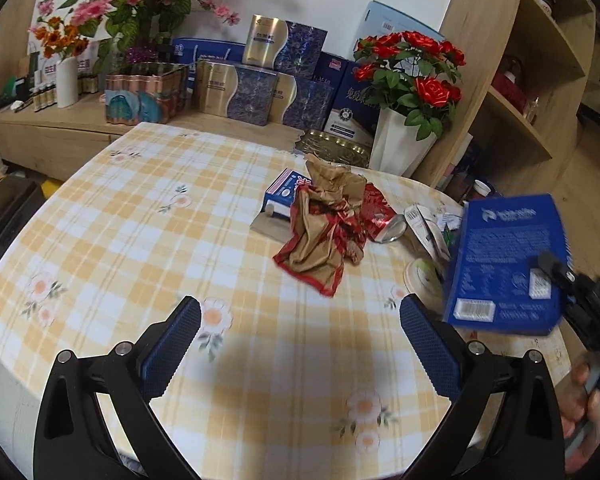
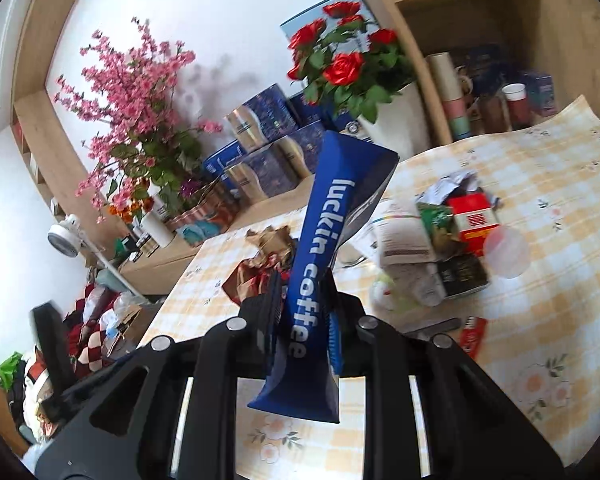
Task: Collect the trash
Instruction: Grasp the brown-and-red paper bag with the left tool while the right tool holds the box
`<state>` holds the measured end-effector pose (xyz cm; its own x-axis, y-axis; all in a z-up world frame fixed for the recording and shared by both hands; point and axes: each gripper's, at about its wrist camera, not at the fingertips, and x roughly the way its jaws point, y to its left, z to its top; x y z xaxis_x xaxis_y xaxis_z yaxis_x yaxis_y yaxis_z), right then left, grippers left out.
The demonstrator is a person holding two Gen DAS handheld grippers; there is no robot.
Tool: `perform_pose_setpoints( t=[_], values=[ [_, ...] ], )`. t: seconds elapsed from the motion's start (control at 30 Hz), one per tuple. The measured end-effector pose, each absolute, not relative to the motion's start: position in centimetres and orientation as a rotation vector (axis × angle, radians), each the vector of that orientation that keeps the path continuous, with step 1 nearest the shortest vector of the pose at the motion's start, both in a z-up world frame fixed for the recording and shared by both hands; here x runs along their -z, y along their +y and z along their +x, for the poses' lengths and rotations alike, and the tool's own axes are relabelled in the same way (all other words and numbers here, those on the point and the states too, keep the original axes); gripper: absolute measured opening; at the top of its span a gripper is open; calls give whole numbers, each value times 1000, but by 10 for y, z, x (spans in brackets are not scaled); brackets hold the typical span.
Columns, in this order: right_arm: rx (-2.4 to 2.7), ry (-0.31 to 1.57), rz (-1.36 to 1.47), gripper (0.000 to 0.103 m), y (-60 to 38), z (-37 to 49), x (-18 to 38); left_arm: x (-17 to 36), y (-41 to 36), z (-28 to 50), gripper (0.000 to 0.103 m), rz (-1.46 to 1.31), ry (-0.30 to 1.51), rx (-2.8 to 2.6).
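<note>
Aloft, blue coffee box [image 2: 320, 264] between right hand-held gripper [image 2: 305, 320] pads.

Glossy blue cardboard box [image 2: 320, 264], crumpled matt brown paper [image 1: 324, 216], shiny metal can [image 1: 382, 214], light wood shelving [image 1: 496, 80]

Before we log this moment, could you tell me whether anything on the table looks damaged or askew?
Yes: the red can lies on its side, dented, beside the crumpled brown-and-red paper. The blue box in the right gripper is squashed flat.
</note>
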<state>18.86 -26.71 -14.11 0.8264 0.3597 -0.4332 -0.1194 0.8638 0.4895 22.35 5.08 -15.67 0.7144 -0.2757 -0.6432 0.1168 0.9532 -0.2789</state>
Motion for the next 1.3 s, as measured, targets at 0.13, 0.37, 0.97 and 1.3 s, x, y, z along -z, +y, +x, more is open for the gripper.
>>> perform_pose_setpoints(
  t=[0.13, 0.37, 0.97, 1.3],
  values=[
    [-244, 526, 477, 23, -281, 184, 141, 171, 39, 275, 97, -275, 803, 244],
    [-210, 525, 476, 23, -300, 180, 144, 206, 28, 348, 60, -425, 909, 220],
    [-197, 502, 474, 23, -306, 160, 137, 181, 24, 333, 28, -396, 887, 280],
    [-220, 475, 498, 23, -306, 110, 109, 125, 21, 232, 28, -232, 878, 436]
  ],
)
